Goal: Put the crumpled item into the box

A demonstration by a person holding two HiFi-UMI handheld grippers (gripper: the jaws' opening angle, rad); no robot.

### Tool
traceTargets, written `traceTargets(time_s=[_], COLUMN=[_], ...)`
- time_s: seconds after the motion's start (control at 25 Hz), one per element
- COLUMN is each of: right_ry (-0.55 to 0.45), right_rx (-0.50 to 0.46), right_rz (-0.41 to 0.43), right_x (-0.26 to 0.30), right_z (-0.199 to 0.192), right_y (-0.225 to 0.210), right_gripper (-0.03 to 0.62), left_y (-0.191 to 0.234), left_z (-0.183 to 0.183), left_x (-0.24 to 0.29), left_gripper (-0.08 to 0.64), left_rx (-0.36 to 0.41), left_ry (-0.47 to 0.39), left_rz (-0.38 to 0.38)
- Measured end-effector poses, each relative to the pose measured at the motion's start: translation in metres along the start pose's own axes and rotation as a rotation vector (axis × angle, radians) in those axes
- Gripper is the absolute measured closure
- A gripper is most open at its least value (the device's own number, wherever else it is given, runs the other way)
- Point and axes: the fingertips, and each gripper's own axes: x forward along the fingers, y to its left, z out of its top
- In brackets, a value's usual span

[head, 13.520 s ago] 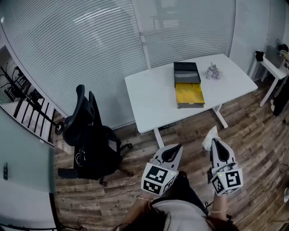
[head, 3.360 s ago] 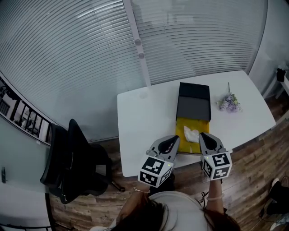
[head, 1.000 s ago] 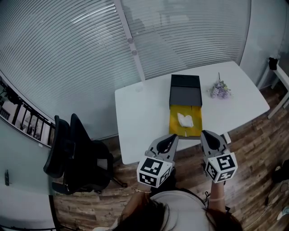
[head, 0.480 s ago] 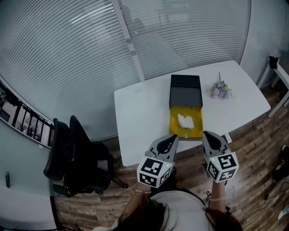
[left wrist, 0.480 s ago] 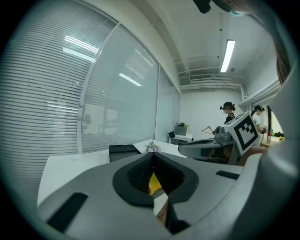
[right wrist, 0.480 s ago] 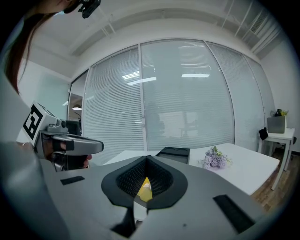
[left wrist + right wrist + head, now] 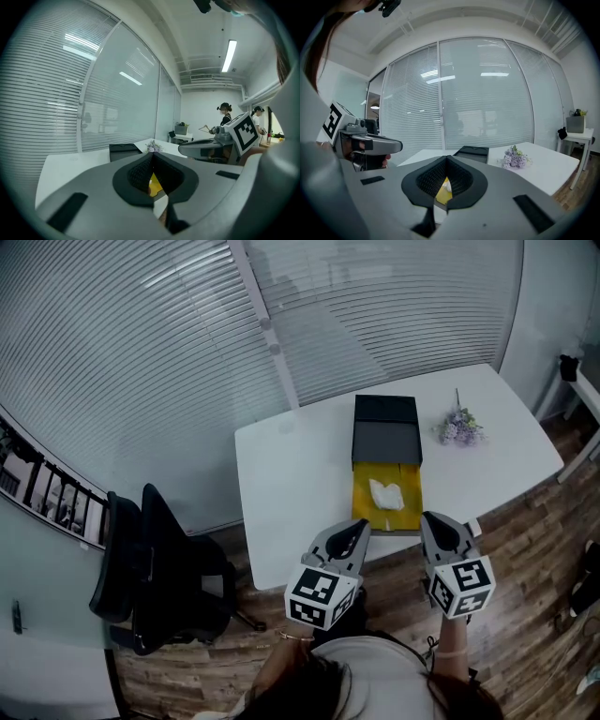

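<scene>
Grippers come nearest: we hold the left gripper and the right gripper side by side at 6 o'clock in the head view, just short of the near edge of the white table and touching nothing. Each gripper's own view shows its 2 jaws clenched tip to tip with nothing between them (only a sliver of yellow shows through the hollow behind the tips). We judge that they hang off the table because there is nothing left to carry.

At 12 o'clock from the grippers sits the box, its yellow tray open toward us. The crumpled item, a white wad, lies inside that tray near its middle, clear of the walls as far as we can tell. So the task looks done.

The black cover adjoins the tray at its 12 o'clock end, which leaves the tray open. Small purple flowers lie at 2 o'clock from the box, well apart. 1 black chair stands on the floor at 8 o'clock from the table.
</scene>
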Motion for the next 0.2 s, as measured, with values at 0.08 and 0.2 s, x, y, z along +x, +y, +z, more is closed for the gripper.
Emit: traceTargets(time_s=[0.08,0.2], right_ry=[0.001,0.004], right_rx=[-0.004,-0.01], right_rz=[-0.009,-0.023], right_x=[0.0024,0.0062], right_z=[0.0003,0.0004], right_y=[-0.0028,-0.0067], right_gripper=[0.566,0.566], left_y=[0.0023,0.0065], left_z=[0.0009,0.0019], left_x=[0.0031,0.0072], left_gripper=[0.543,0.543], left_rx=[-0.002,-0.006], left_ry=[-0.002,-0.002], left_rz=[-0.001,-0.001])
